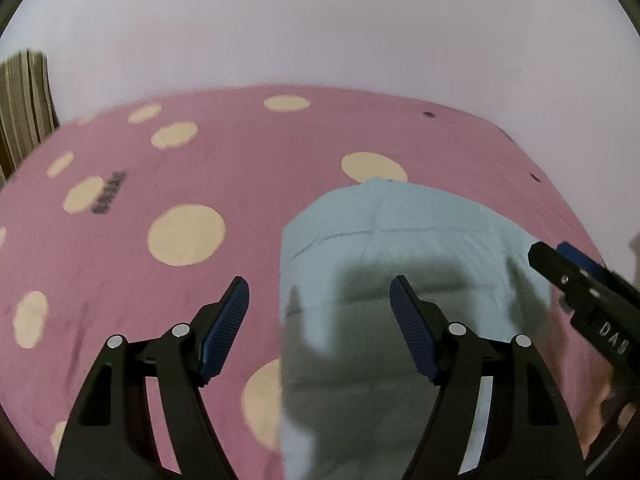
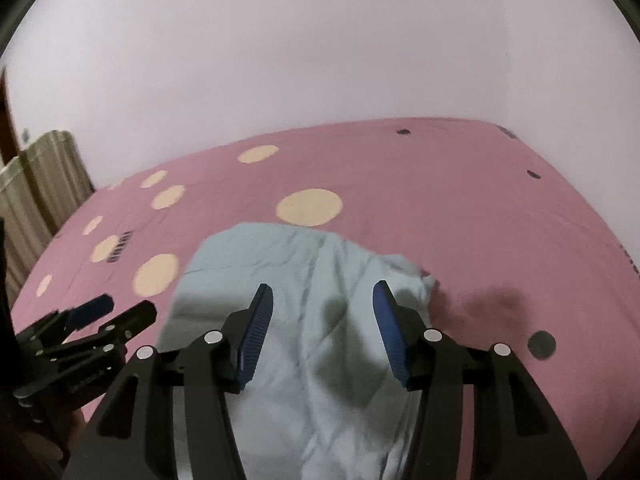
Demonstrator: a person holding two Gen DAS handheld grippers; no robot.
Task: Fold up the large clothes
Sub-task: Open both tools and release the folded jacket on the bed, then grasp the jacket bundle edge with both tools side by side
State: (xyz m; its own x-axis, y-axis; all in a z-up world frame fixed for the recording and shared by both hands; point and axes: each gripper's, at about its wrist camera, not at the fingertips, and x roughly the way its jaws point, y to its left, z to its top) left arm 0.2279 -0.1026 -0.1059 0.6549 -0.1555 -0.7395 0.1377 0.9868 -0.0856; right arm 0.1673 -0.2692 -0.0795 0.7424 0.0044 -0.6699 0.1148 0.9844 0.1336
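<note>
A pale wall (image 2: pixel 280 60) stands behind a bed with a pink sheet (image 2: pixel 460 200). The sheet has cream dots (image 2: pixel 309 207) and a few small dark dots (image 2: pixel 541 345).

A light blue cloth (image 2: pixel 312 280) lies on the sheet, near the front. It is big and wrinkled. In the right wrist view it runs from just below a large cream dot down to the bottom edge. Its right side is bunched up. In the left wrist view the cloth (image 1: pixel 400 232) looks smoother, with a seam across it, and dark shadows fall on its near part.

The right tool (image 2: pixel 323 330) hangs over the middle of the cloth. Its jaws stand apart, and its blue pads (image 2: pixel 256 336) do not press on the cloth. Nothing is held.

The left tool (image 1: pixel 320 326) is wide open over the left edge of the cloth. One pad is over the pink sheet and the other over the cloth. It holds nothing.

Each tool shows in the other's view: the left tool at the lower left of the right wrist view, and the right tool (image 1: pixel 560 256) at the right edge of the left wrist view.

A striped, tan curtain (image 2: pixel 44 184) hangs at the far left, past the bed.
</note>
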